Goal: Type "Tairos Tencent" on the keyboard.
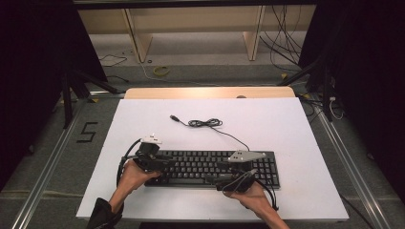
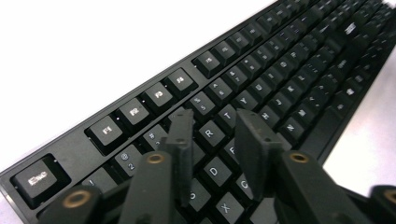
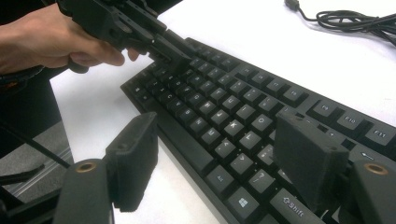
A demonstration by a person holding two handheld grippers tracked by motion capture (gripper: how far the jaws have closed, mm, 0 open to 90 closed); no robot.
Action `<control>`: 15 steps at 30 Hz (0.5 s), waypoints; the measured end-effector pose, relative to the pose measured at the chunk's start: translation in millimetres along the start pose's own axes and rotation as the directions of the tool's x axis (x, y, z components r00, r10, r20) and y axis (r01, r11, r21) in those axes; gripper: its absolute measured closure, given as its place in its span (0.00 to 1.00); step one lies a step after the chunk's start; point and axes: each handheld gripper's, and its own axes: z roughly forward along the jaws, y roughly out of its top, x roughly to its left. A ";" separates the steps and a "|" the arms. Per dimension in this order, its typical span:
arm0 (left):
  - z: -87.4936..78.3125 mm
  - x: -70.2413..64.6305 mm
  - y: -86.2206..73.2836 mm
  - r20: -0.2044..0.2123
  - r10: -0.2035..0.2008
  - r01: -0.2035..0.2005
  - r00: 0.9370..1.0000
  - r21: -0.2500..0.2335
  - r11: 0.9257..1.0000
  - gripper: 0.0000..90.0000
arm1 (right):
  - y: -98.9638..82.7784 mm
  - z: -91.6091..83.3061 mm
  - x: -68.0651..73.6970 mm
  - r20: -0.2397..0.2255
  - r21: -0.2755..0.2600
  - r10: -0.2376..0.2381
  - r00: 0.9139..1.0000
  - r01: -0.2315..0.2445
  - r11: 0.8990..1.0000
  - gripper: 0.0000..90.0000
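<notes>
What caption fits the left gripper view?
Left claw hovers open over the letter keys of a black keyboard.

This looks like a lab or recording studio set up for capture work, not a home or office. A white counter [image 1: 305, 191] stands on grey carpet between metal floor rails [image 1: 43, 176], with black curtains [image 1: 28, 71] closing off the left and right sides. At the far end, loose cables [image 1: 282, 45] trail on the floor by bare wooden frames [image 1: 138, 40], and a taped "5" [image 1: 87, 132] marks the floor at left.
</notes>
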 end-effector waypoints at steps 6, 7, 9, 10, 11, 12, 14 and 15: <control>-2.4 -0.4 -0.8 0.012 -0.029 0.029 1.000 -0.030 0.999 0.55 | -1.3 3.2 1.0 0.001 0.009 -0.007 1.000 0.007 1.000 0.36; -2.4 -0.8 -0.7 0.012 -0.029 0.030 0.999 -0.034 0.999 0.52 | -1.3 3.4 1.2 0.000 0.008 -0.008 1.000 0.008 1.000 0.36; -2.6 -1.6 -0.4 0.011 -0.026 0.026 1.000 -0.042 0.999 0.47 | -1.3 4.1 1.7 -0.002 0.009 -0.010 1.000 0.010 1.000 0.37; -2.9 -1.9 -0.3 0.012 -0.024 0.024 1.000 -0.043 0.999 0.46 | -1.6 4.9 2.0 -0.005 0.009 -0.009 1.000 0.009 1.000 0.37; -3.2 -2.2 -0.3 0.014 -0.025 0.026 1.000 -0.049 0.998 0.44 | -1.8 5.3 2.4 -0.008 0.015 -0.008 1.000 0.008 1.000 0.37; -3.6 -2.4 -0.3 0.016 -0.027 0.027 1.000 -0.055 0.998 0.43 | -2.2 6.2 2.8 -0.009 0.016 -0.011 1.000 0.011 1.000 0.37; -4.5 -3.0 -0.5 0.017 -0.029 0.030 0.999 -0.065 0.997 0.41 | -2.6 7.3 3.4 -0.009 0.022 -0.012 1.000 0.012 1.000 0.37; -4.7 -3.4 -0.7 0.019 -0.029 0.031 0.999 -0.071 0.997 0.40 | -2.5 7.6 3.4 -0.012 0.021 -0.011 1.000 0.011 1.000 0.38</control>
